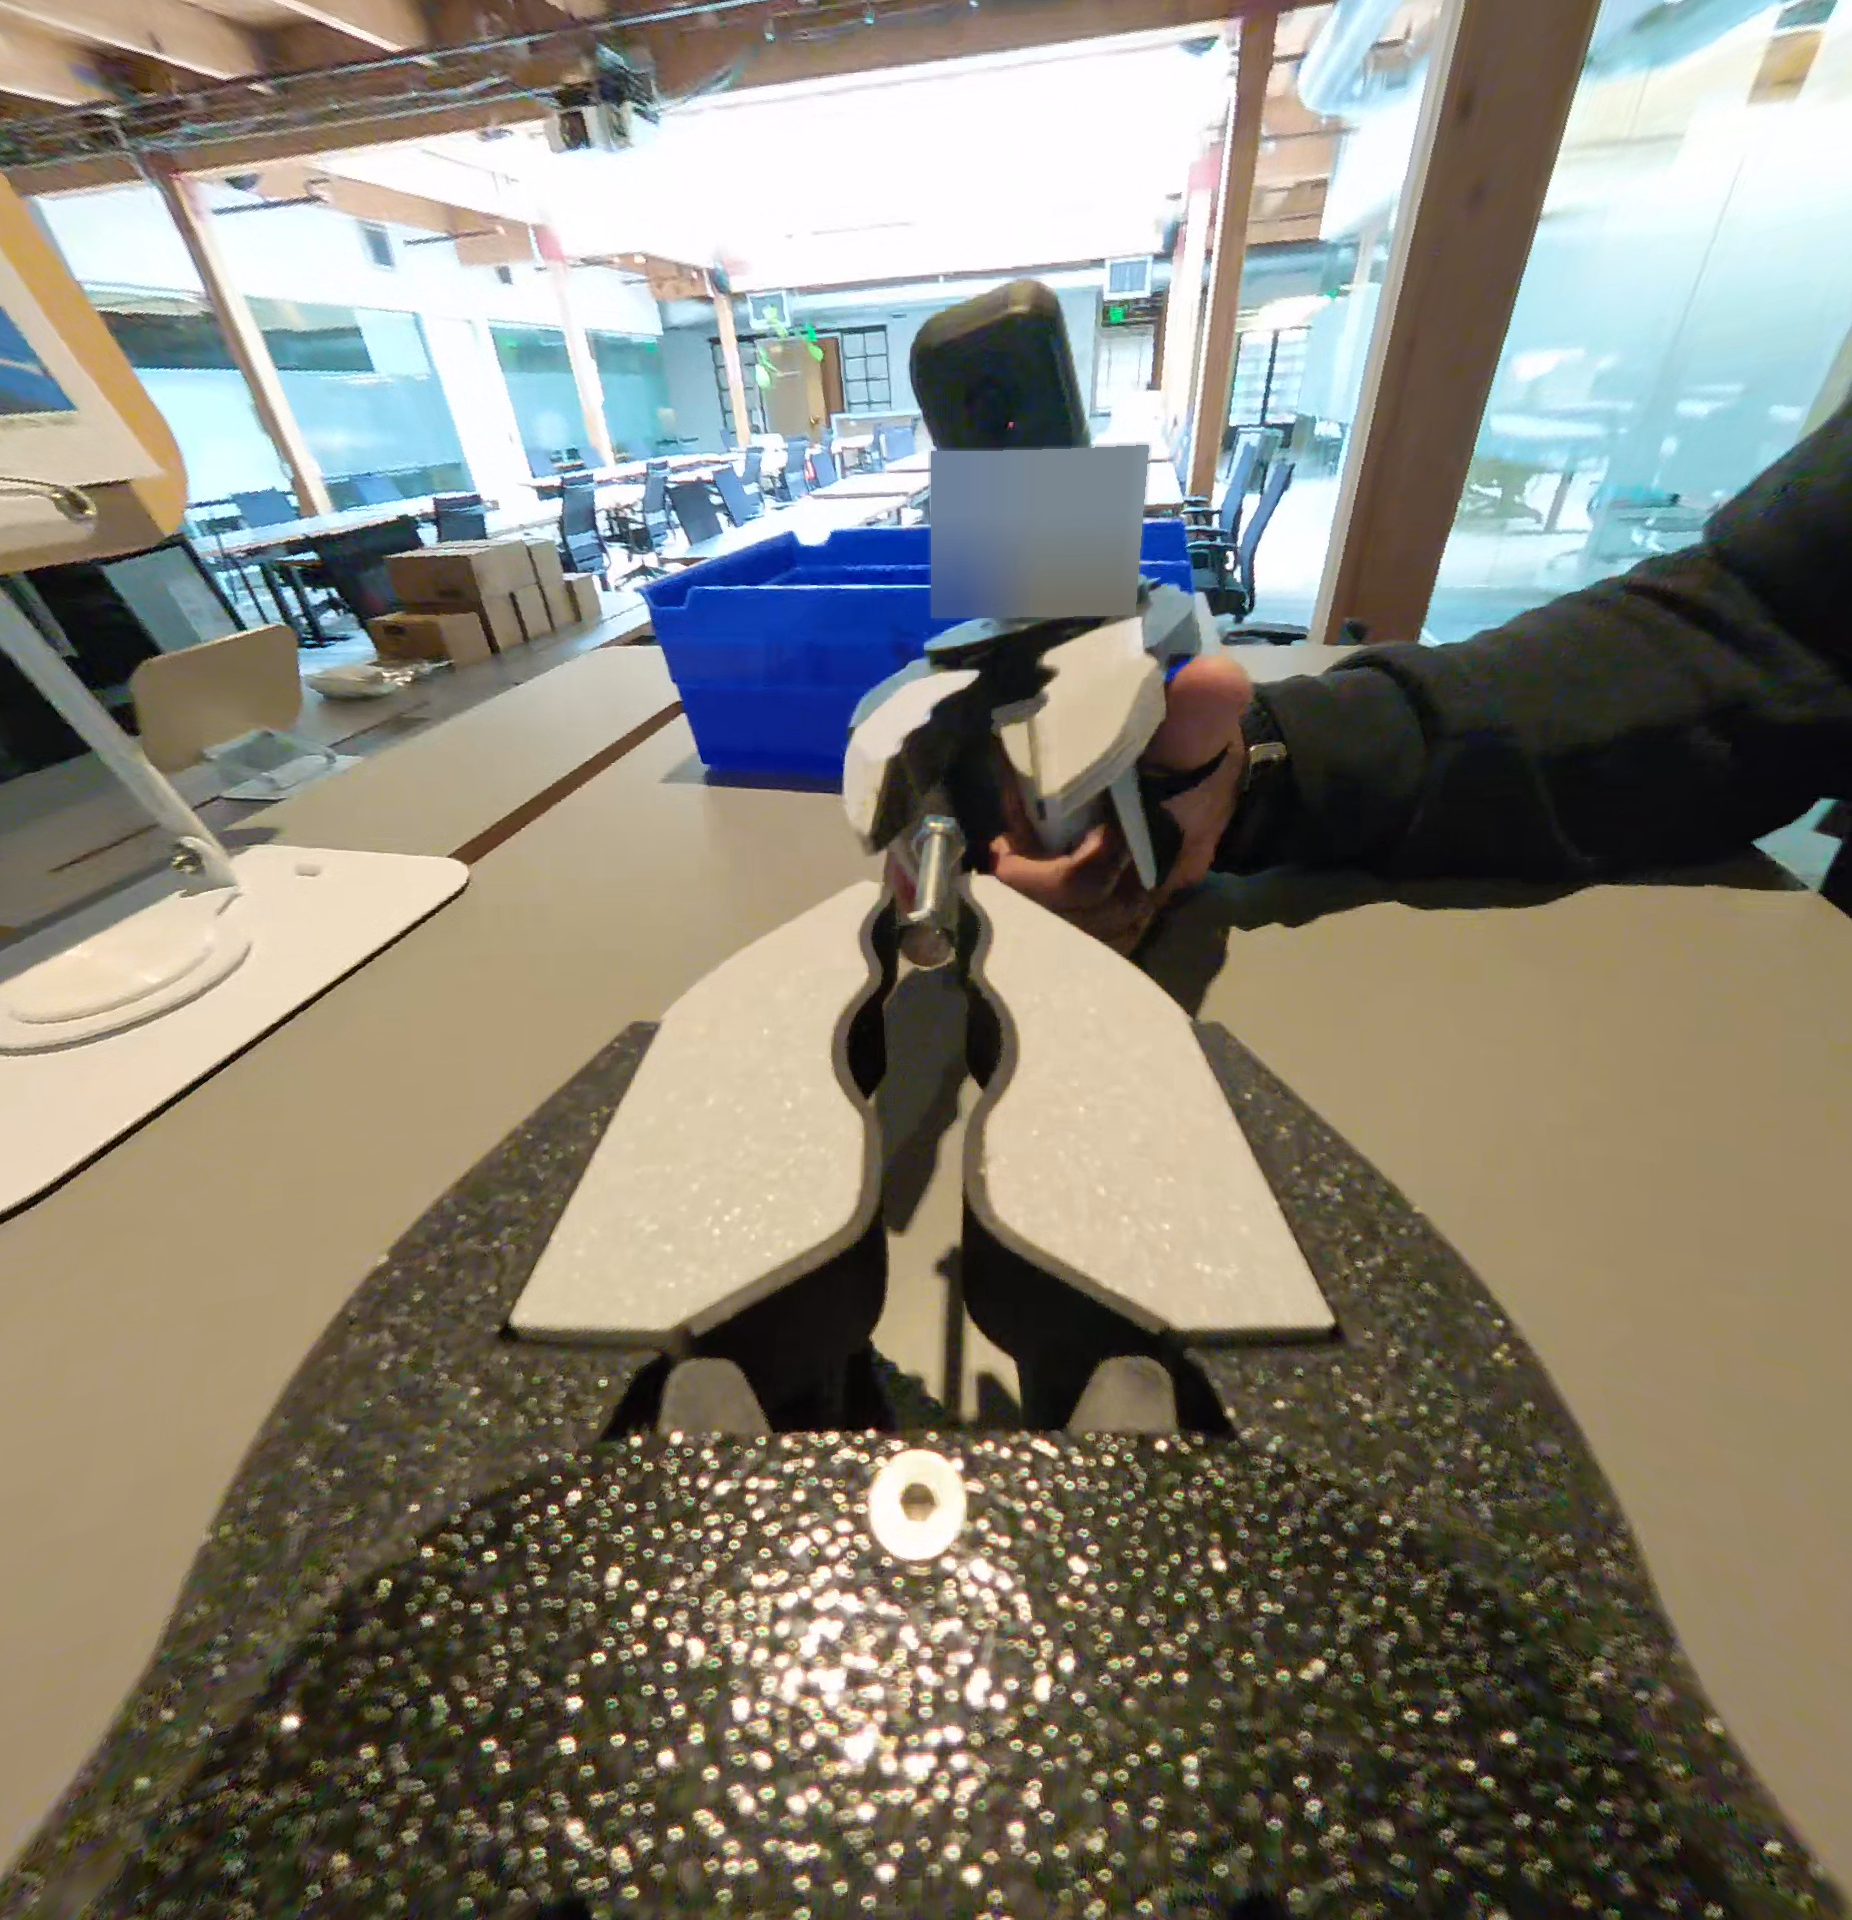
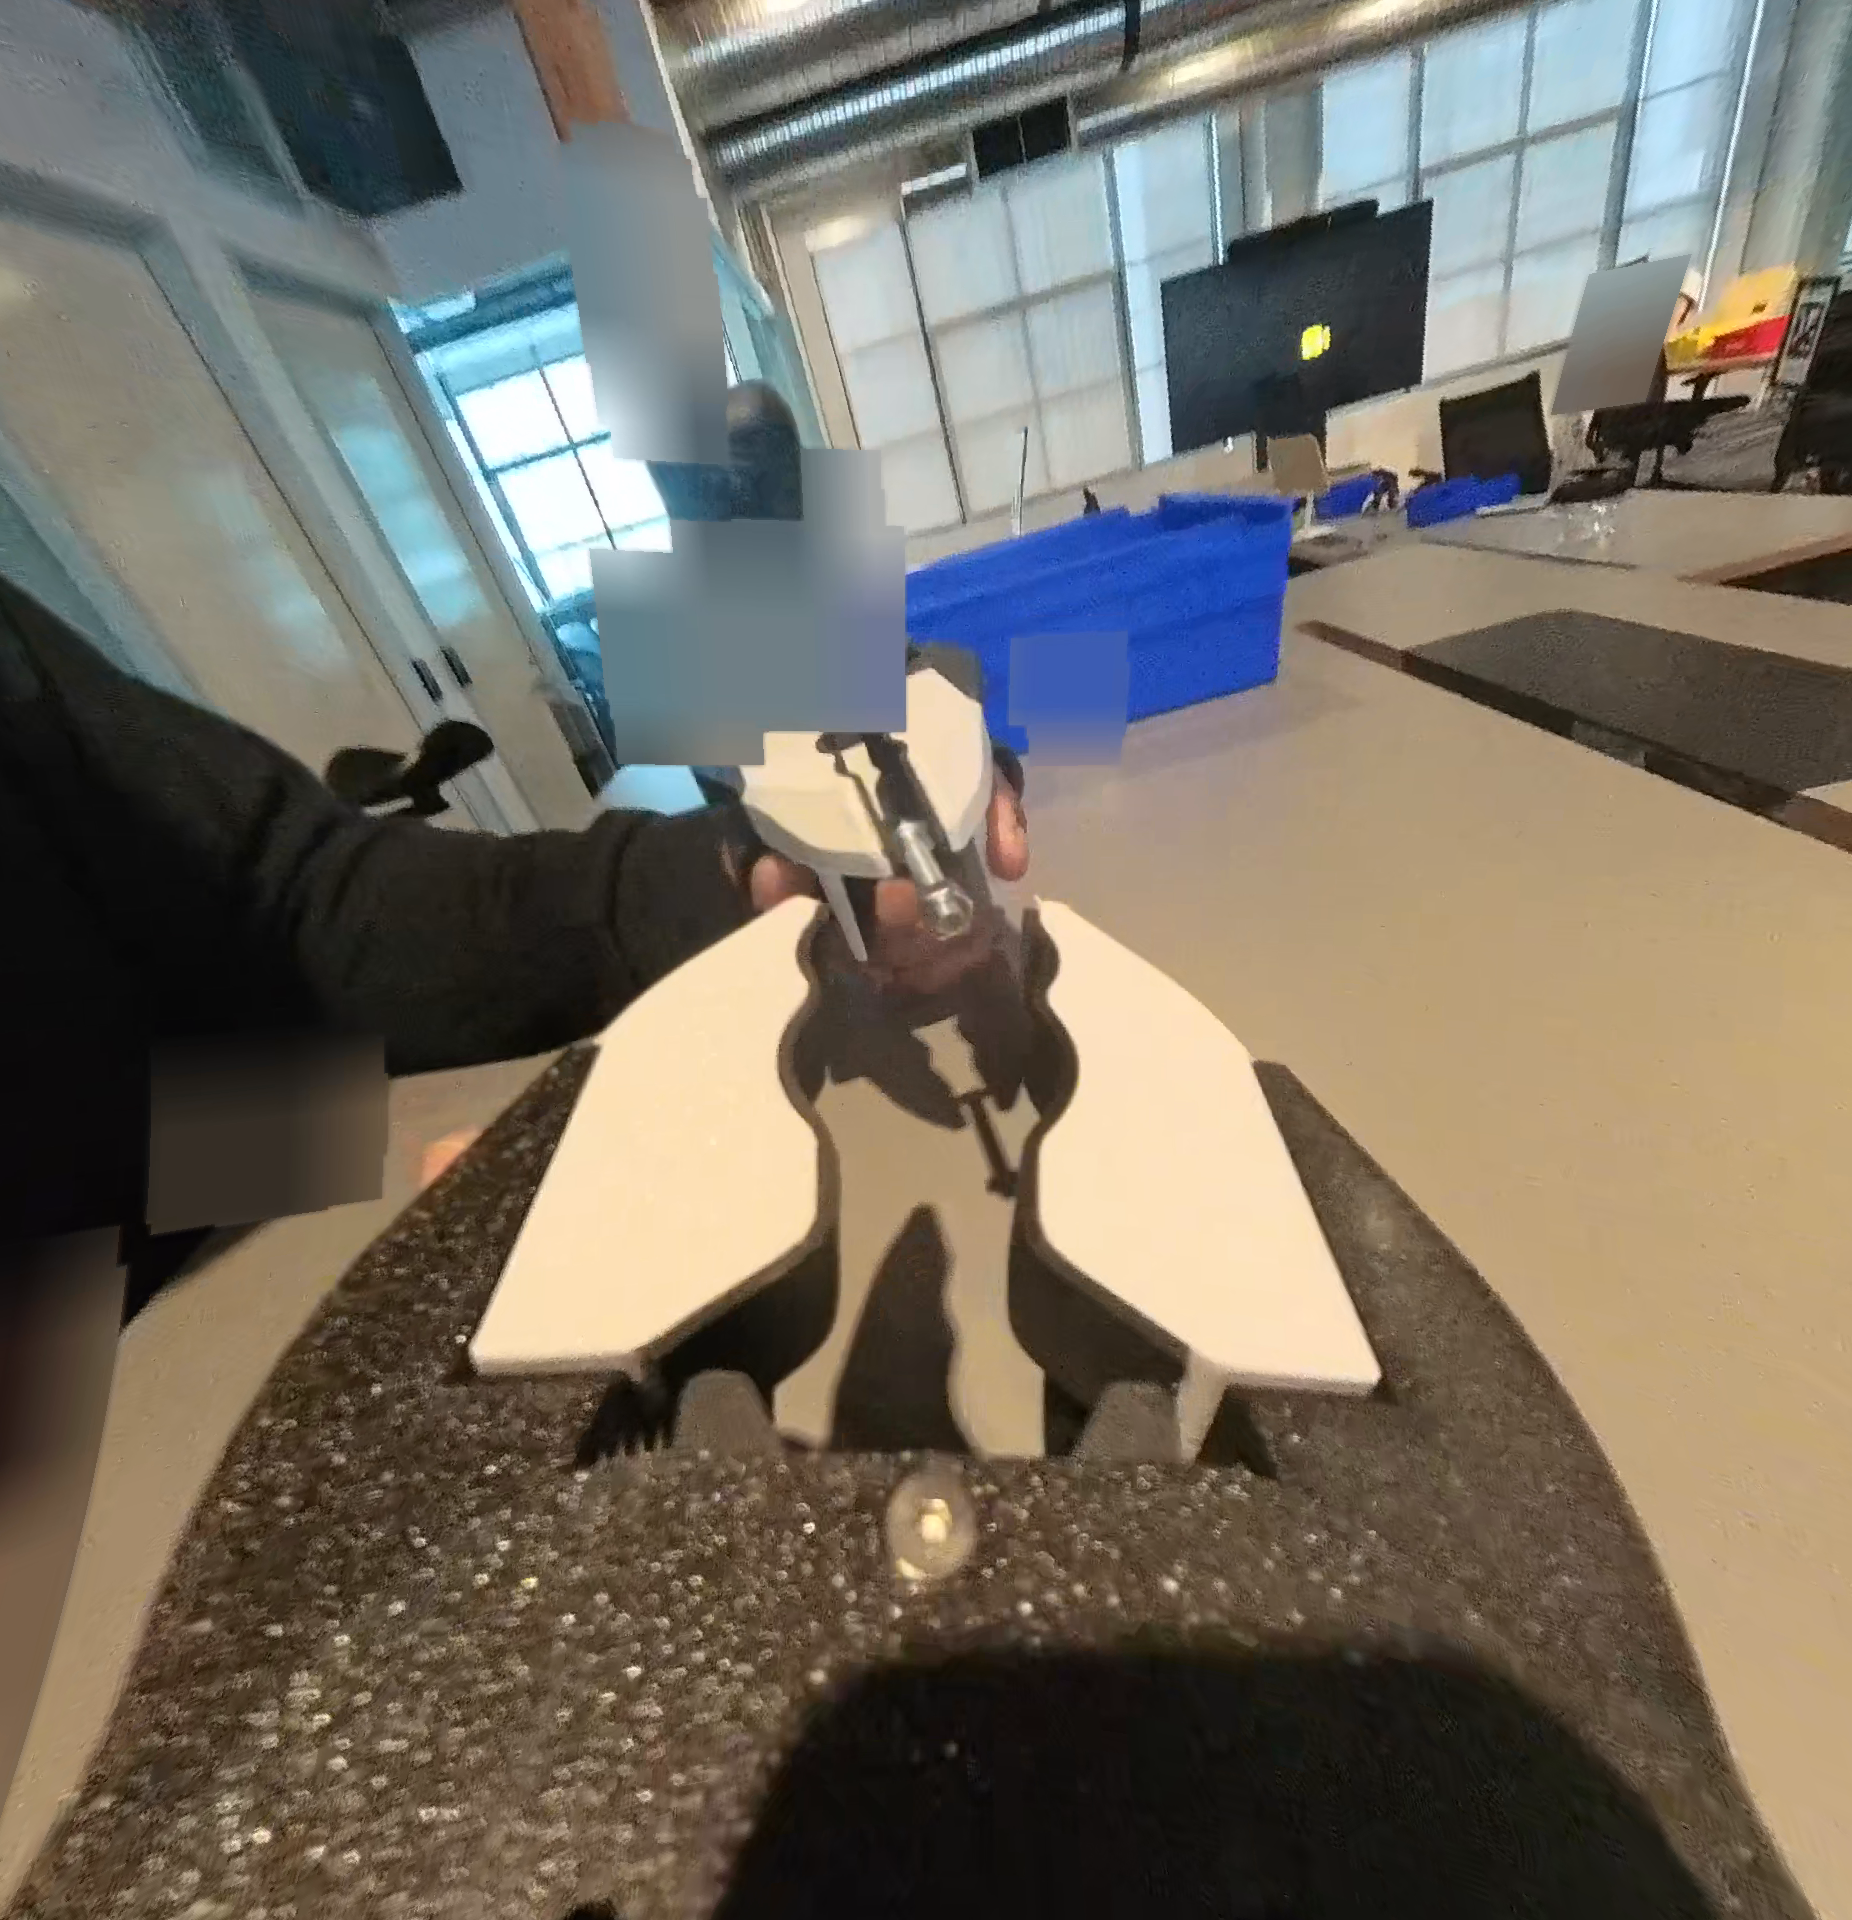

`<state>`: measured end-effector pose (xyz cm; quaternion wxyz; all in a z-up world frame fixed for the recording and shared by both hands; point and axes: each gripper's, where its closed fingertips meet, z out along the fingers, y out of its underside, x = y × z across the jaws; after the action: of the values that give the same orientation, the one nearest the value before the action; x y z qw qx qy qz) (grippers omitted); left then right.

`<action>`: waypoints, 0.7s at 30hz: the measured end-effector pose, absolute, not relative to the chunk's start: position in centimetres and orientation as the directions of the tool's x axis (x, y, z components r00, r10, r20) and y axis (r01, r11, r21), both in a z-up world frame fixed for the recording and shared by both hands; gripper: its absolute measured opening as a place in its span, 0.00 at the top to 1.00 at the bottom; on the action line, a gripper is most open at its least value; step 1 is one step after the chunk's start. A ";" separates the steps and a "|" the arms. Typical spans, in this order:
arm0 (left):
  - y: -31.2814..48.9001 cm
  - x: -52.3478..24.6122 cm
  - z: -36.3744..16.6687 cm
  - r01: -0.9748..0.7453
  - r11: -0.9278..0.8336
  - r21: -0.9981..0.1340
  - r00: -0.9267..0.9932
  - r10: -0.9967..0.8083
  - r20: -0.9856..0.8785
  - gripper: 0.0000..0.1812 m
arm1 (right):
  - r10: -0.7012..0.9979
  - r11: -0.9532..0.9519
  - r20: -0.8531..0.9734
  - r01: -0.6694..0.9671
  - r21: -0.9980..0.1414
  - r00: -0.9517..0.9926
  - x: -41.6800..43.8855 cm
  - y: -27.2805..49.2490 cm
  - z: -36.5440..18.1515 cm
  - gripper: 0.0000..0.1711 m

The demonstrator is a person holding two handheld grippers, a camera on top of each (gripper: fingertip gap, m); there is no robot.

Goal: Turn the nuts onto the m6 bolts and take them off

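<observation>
A silver M6 bolt point(image 1: 932, 873) is clamped by its head end between the fingertips of my left gripper point(image 1: 922, 920), above the grey table point(image 1: 1524, 1143). Its shaft points up and away into my right gripper point(image 1: 963, 821), which a hand in a black sleeve holds facing me. In the right wrist view the bolt point(image 2: 917, 852) sticks out of the left gripper point(image 2: 906, 842) towards the camera, with a nut point(image 2: 948, 914) at its near end. My right gripper point(image 2: 927, 914) is open, its fingertips on either side of the nut without touching it.
A blue plastic bin point(image 1: 797, 665) stands on the table just behind the grippers; it also shows in the right wrist view point(image 2: 1109, 613). A white stand base point(image 1: 174, 935) lies at the left. A dark mat point(image 2: 1680, 696) lies at the far right. Less than 4 cm separates the two grippers' tips.
</observation>
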<state>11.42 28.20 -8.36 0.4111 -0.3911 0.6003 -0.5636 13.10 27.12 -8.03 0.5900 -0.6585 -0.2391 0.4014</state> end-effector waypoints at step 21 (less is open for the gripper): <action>26.5 10.4 -9.1 -0.246 -0.270 -0.931 -0.520 -0.773 0.362 0.95 | 0.450 0.402 0.739 0.624 -0.670 0.502 11.2 26.2 -9.7 0.94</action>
<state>10.44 26.45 -9.08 0.1998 -0.4472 0.5700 -0.6597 11.16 26.15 -9.71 0.6755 -0.5428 -0.4950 -0.0644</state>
